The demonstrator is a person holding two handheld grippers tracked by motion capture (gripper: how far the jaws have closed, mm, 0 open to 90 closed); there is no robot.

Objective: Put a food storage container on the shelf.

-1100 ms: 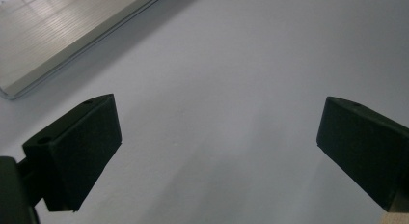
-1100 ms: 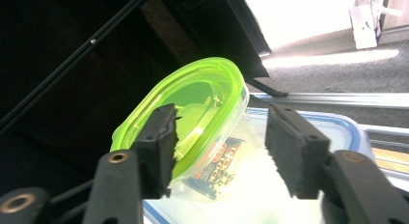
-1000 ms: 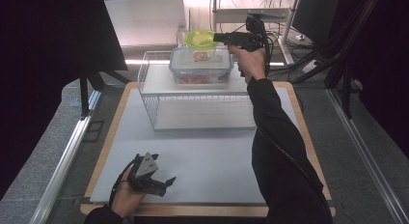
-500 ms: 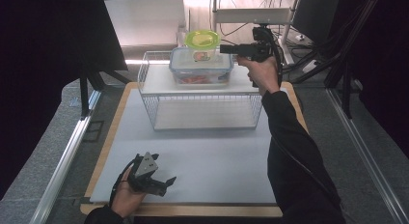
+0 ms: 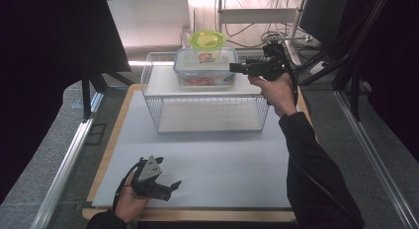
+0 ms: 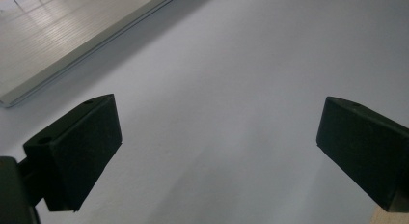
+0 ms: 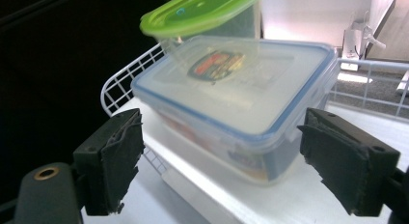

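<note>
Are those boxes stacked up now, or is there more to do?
Looks done: the green-lidded tub sits on the blue-rimmed box, atop the wire rack. In hand: nothing; the right gripper is beside the box, its jaws just opened and apart. Left, probably: drawing that hand away. The left gripper rests open on the mat.

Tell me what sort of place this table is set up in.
Probably a lab or workshop set up for recording. A handheld gripper with a trailing cable works at a wire rack holding food containers, and loose cables and metal frames stand behind the table.
</note>
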